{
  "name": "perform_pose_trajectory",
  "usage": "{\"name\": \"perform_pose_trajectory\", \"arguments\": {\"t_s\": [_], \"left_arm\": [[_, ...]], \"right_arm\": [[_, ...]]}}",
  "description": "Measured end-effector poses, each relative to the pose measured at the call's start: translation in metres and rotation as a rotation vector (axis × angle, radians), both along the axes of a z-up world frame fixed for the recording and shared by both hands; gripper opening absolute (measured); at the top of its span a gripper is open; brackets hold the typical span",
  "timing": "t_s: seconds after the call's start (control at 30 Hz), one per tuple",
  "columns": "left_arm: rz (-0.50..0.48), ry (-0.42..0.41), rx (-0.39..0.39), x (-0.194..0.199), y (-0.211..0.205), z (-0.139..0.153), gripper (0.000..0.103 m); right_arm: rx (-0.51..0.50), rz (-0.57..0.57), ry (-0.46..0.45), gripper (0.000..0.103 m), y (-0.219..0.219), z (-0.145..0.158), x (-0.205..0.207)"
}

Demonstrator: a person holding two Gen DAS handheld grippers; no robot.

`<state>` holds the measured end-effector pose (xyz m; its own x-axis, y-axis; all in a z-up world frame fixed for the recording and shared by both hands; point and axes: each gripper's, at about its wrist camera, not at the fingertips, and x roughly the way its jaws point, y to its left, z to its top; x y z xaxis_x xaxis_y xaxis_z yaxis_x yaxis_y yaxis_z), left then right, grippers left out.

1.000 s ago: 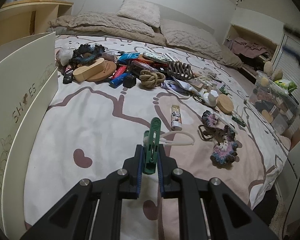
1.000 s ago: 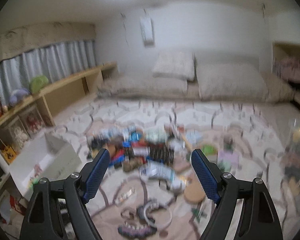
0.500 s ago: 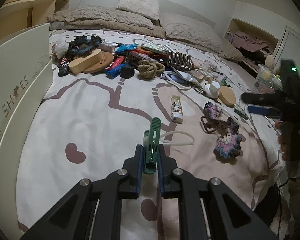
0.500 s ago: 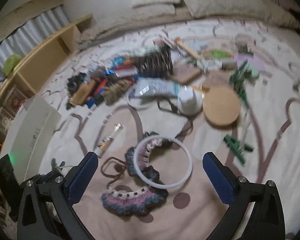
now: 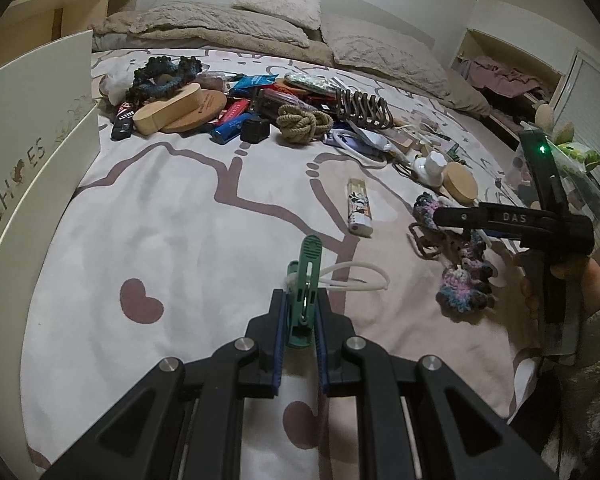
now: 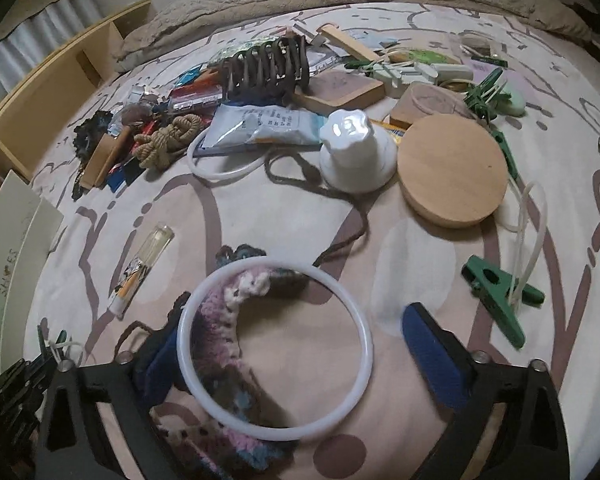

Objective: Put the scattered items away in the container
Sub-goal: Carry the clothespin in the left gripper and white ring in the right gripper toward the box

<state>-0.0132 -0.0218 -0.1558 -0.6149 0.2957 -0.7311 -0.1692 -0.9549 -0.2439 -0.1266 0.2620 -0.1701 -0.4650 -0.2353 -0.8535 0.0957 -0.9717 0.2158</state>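
My left gripper (image 5: 300,312) is shut on a green clothespin (image 5: 306,276) with a white loop tied to it, held just above the bedspread. A white shoe box (image 5: 32,120) stands at the left edge. My right gripper (image 6: 296,344) hangs low over a white ring (image 6: 276,433) that lies on a purple crochet piece (image 6: 216,320). Its jaws are closing with the ring between them. The left pad is beside the ring's left rim and the right pad stands apart from it. In the left wrist view the right gripper (image 5: 512,220) shows at far right, held by a hand.
A pile of items crosses the bed: a brown hair claw (image 6: 266,66), rope knot (image 6: 168,140), white cap (image 6: 356,152), wooden disc (image 6: 452,172), another green clothespin (image 6: 496,292) and a small tube (image 6: 144,264). Pillows lie at the back.
My right gripper has dropped from high above the bed to just over the white ring and tilted downward. The left gripper and its clothespin have kept still.
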Motion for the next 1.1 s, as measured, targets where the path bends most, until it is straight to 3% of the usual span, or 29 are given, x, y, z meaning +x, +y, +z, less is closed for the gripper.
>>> {"name": "perform_pose_trajectory", "arguments": {"t_s": [0.03,0.33,0.8,1.1], "left_arm": [[-0.002,0.0,-0.001,0.0,0.001,0.0,0.013],[-0.005,0.015,-0.001,0.002,0.001,0.005,0.013],[0.006,0.079,0.009,0.006,-0.003,0.027,0.013],[0.021,0.132,0.018,0.012,-0.008,0.047,0.013]], "right_arm": [[0.013,-0.001,0.013,0.081,0.001,0.001,0.0],[0.055,0.019,0.094,0.081,-0.006,0.013,0.011],[0.03,0.045,0.285,0.081,-0.016,0.084,0.047],[0.031,0.07,0.369,0.081,-0.027,0.111,0.07]]}}
